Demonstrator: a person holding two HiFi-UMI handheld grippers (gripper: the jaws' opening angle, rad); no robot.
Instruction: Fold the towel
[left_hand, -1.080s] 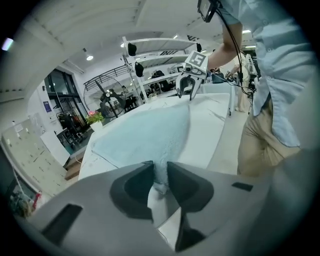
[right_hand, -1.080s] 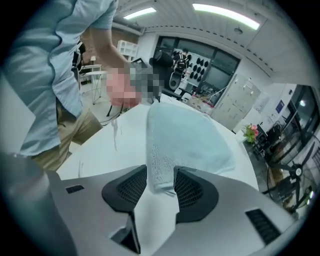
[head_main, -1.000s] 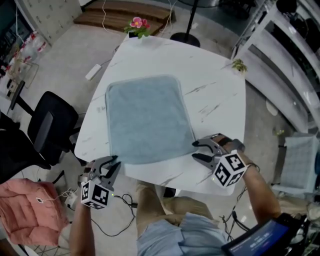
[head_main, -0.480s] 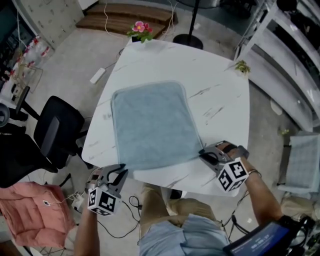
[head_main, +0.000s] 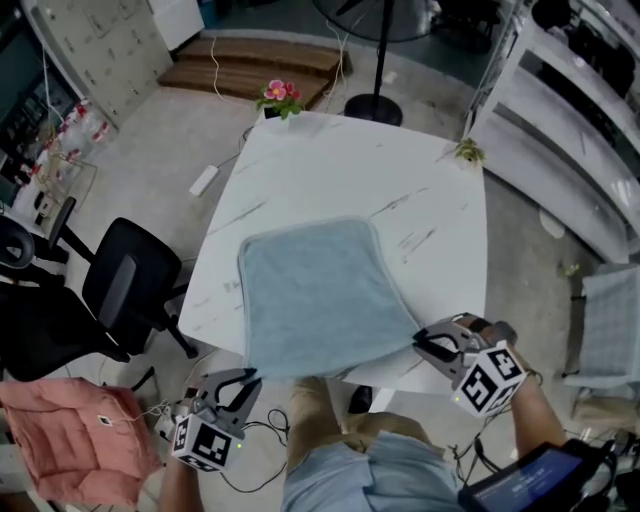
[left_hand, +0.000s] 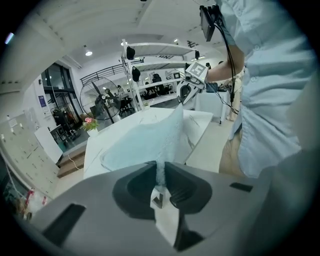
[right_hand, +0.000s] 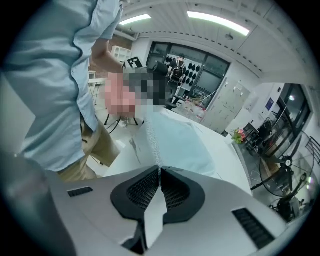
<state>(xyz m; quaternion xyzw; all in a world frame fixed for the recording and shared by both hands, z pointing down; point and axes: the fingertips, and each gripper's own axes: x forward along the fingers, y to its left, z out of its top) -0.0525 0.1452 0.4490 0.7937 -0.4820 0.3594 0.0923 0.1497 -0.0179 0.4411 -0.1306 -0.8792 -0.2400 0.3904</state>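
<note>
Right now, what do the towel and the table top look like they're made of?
The towel: soft pale blue cloth, probably terry or microfibre; matte, fuzzy nap along its lifted edge. The table top: white with grey veins and a faint sheen, marble or marble-look laminate; cannot tell which.

Towel (head_main: 320, 300): plain pale blue. Table (head_main: 330, 170): white marble with thin grey veins. Left gripper (head_main: 245, 380) and right gripper (head_main: 420, 343): grey bodies, black pads, cubes with black-and-white square markers. Chair (head_main: 125, 290): black. Cushion (head_main: 70, 435): pink. Flowers (head_main: 280, 93): pink.
</note>
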